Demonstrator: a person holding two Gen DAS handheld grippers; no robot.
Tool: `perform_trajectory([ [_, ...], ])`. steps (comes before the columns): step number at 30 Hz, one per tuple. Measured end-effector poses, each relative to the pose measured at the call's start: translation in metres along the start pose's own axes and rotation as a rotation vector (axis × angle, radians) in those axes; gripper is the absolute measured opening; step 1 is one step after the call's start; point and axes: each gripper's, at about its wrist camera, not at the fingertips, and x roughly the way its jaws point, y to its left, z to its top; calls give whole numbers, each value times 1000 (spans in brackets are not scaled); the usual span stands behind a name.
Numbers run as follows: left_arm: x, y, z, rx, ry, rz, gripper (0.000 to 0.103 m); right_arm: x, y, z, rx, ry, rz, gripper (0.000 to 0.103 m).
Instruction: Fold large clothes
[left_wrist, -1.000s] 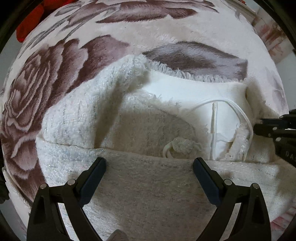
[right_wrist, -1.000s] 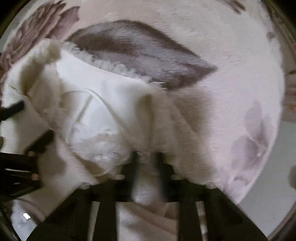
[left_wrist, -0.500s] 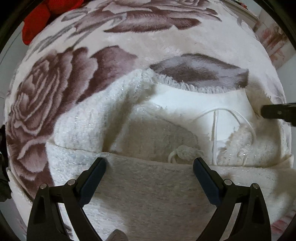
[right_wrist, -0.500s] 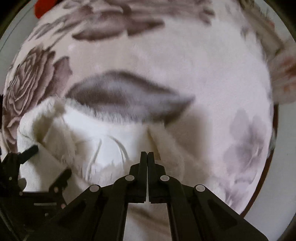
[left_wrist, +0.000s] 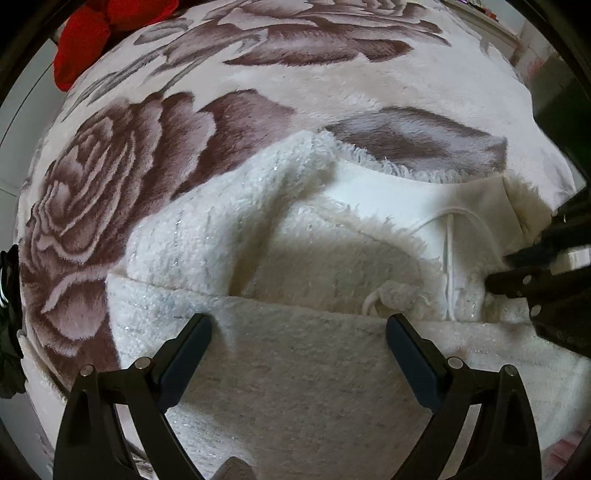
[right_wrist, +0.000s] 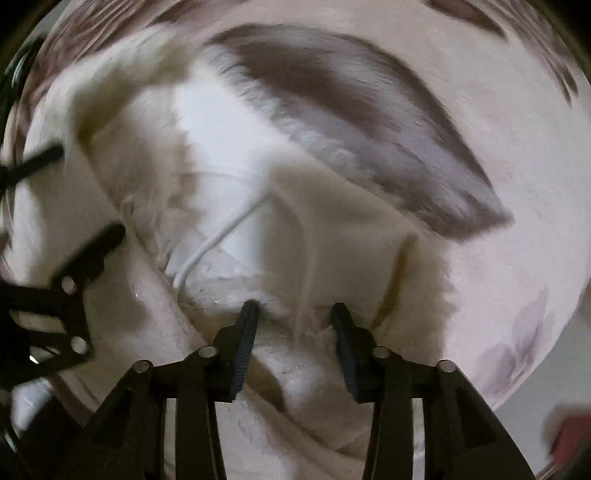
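Your left tongs (left_wrist: 298, 332) stand wide over a folded band of the white fuzzy jacket (left_wrist: 229, 236), gripping nothing. Your right tongs (right_wrist: 293, 314), jaws just opening after a moment shut, straddle a raised ridge of that jacket without pinching it; it lies bunched on the rose-patterned blanket (left_wrist: 110, 177).

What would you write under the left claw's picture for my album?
Open left claw over a fluffy white sweater on a rose blanket.
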Motion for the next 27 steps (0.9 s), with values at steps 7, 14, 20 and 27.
perform_trajectory([
  [7, -7, 8, -6, -41, -10, -32, 97, -38, 12, 2, 189, -166, -50, 5],
  [14, -15, 16, -10, -33, -25, -27, 97, -28, -16, -9, 332, -171, 51, 1],
  [20, -66, 32, -40, -67, -105, 4, 97, -89, -50, -130, 612, -339, 248, 47],
  [27, -84, 41, -101, -40, -87, 124, 97, -78, -57, -317, 912, -332, 182, 52],
])
